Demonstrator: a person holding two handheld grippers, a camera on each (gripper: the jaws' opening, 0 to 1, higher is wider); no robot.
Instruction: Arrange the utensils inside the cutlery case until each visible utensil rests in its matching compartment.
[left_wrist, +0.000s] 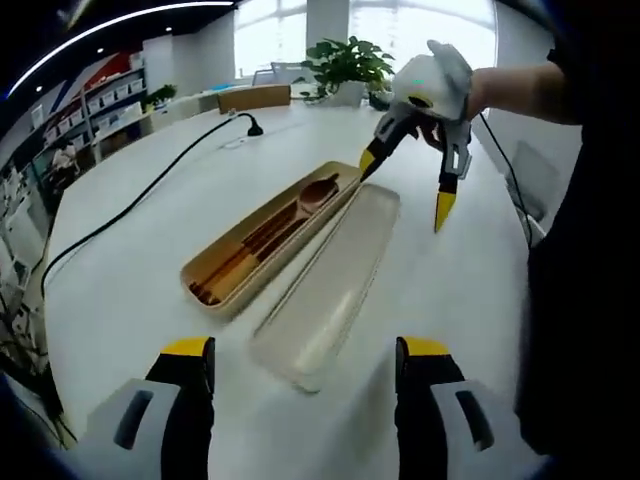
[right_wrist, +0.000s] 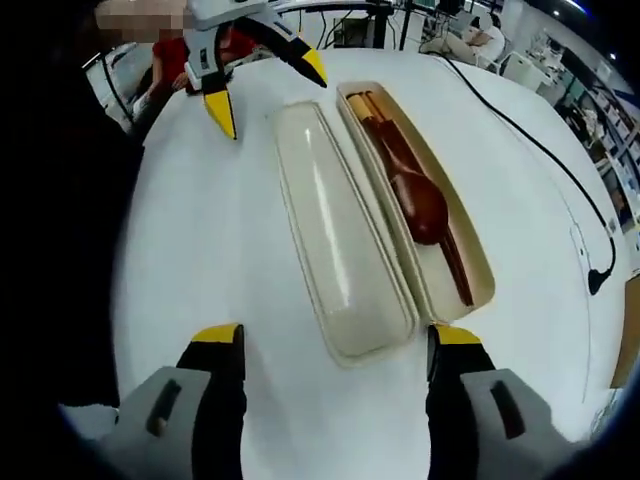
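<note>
Wooden utensils, a spoon (right_wrist: 418, 203) and dark sticks beside it, are seen lying in the cutlery case (left_wrist: 262, 240) on the white bench (left_wrist: 130, 290). Just to its right the lid (left_wrist: 330, 285) is laid flat. The left tongs (left_wrist: 305, 365) and right tongs (right_wrist: 335, 350) are held wide apart, gripping and touching nothing. Compartment dividers cannot be made out.

No legible text, label, brand, number or sign anywhere in either view
</note>
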